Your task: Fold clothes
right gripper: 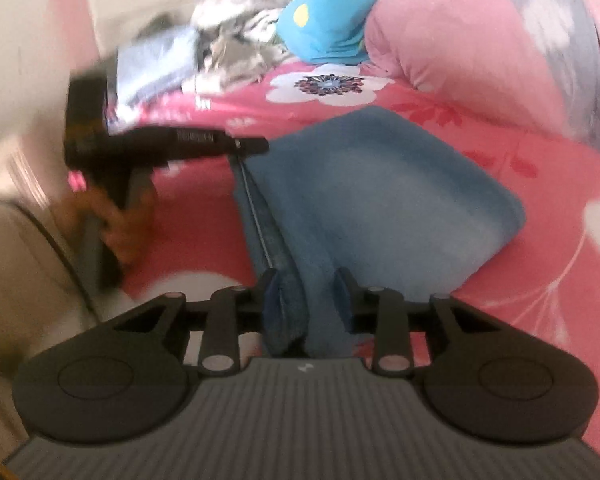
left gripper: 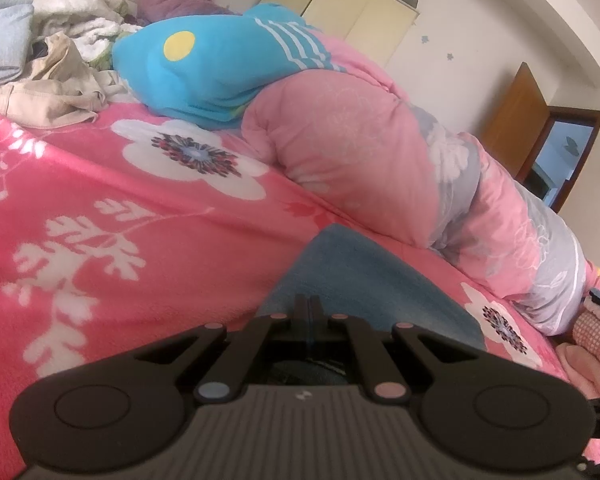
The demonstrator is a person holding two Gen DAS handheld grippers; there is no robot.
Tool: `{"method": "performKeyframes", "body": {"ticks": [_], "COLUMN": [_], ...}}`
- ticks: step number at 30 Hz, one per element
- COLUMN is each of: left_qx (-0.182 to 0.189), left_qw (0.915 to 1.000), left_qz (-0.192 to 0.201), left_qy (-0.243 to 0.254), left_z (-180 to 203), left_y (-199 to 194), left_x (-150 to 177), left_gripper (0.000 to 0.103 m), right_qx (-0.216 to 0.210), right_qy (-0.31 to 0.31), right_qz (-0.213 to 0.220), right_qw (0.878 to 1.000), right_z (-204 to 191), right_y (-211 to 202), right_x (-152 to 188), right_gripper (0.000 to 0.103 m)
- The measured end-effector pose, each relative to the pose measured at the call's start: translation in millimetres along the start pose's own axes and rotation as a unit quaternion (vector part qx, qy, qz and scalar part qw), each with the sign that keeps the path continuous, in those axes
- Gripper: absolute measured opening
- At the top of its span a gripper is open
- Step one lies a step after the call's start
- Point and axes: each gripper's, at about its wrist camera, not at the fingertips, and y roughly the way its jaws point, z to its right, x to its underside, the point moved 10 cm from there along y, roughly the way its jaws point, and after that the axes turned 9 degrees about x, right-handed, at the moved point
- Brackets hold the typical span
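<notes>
A blue towel (right gripper: 380, 192) lies folded on the pink flowered blanket (left gripper: 100, 208), and everything here is told from that towel. To the left of the towel, a hand (right gripper: 118, 220) grips the handle of the left gripper (right gripper: 260, 145), which reaches sideways to the towel's far left corner. In its own view the left gripper (left gripper: 309, 304) has its two fingers pressed tight together, with the towel (left gripper: 364, 272) right in front of them. At the near edge of the towel, the right gripper (right gripper: 309, 284) has its fingers spread a little, and a thick fold of towel sits between them. Behind the towel lie a bright blue pillow (left gripper: 204, 72) and a rolled pink quilt (left gripper: 352, 160).
</notes>
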Motion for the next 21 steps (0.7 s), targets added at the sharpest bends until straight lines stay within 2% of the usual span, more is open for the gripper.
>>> {"method": "performKeyframes", "body": {"ticks": [3, 7, 16, 18, 21], "left_qx": [0.000, -0.001, 0.000, 0.000, -0.001], "left_qw": [1.0000, 1.0000, 1.0000, 1.0000, 1.0000], "left_qz": [0.000, 0.000, 0.001, 0.001, 0.001], "left_qy": [0.000, 0.001, -0.001, -0.001, 0.001], "left_z": [0, 0, 0, 0, 0], "left_y": [0, 0, 0, 0, 0], "left_x": [0, 0, -1, -1, 0], "left_gripper": [0.003, 0.003, 0.003, 0.003, 0.003], "right_qx": [0.024, 0.012, -0.015, -0.012, -0.007], "right_qy": [-0.034, -0.010, 0.072, 0.072, 0.072], "right_qz": [0.003, 0.004, 0.009, 0.009, 0.009], "right_qw": [0.999, 1.000, 0.997, 0.997, 0.997], "right_z": [-4, 1, 14, 14, 14], "right_y": [4, 2, -7, -4, 0], "right_x": [4, 4, 3, 5, 8], "right_gripper": [0.029, 0.023, 0.022, 0.022, 0.008]}}
